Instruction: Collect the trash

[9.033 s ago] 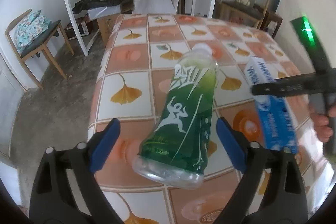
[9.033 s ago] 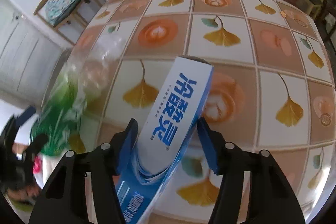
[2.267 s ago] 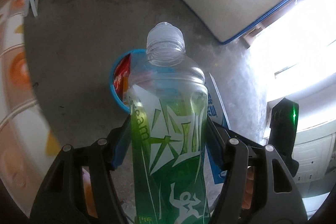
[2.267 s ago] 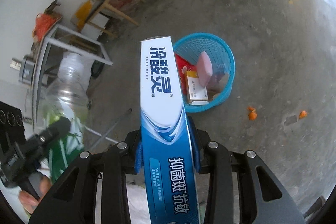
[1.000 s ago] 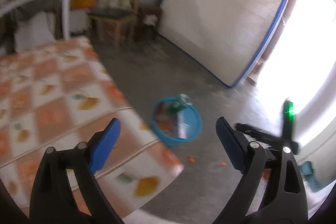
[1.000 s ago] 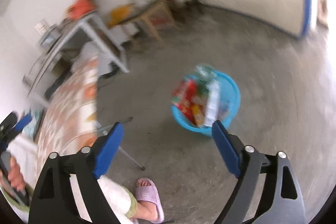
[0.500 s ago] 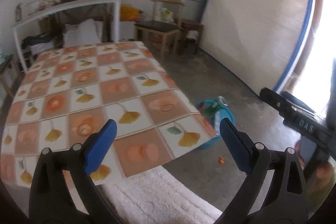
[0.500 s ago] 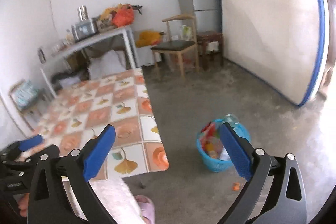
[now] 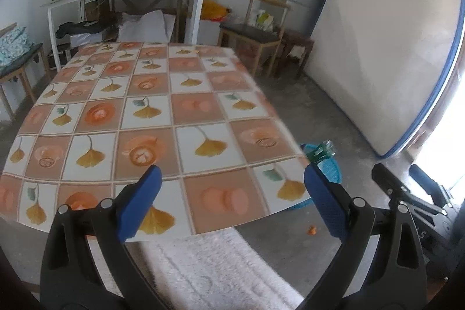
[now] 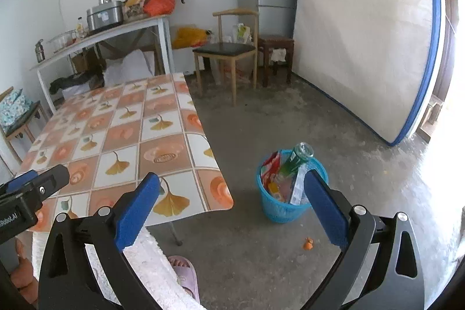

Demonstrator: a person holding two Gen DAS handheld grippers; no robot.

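Black left gripper [image 10: 17,202], "Robot.AI" lettering, jaws apart

The round blue plastic mesh basket [image 10: 290,205] stands on the concrete floor [image 10: 334,130], just to the right of the tiled-pattern surface [image 10: 122,135]. In the basket a green plastic bottle [image 10: 293,161] leans, its neck above the rim, with a flat carton [image 10: 298,188] beside it. Behind the surface stands a long white side table [image 10: 122,31], and right of that a wooden chair [image 10: 229,54].

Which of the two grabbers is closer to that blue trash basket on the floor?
Right. The right gripper is toward the basket side, past the table corner; the left gripper is over the table, farther away.
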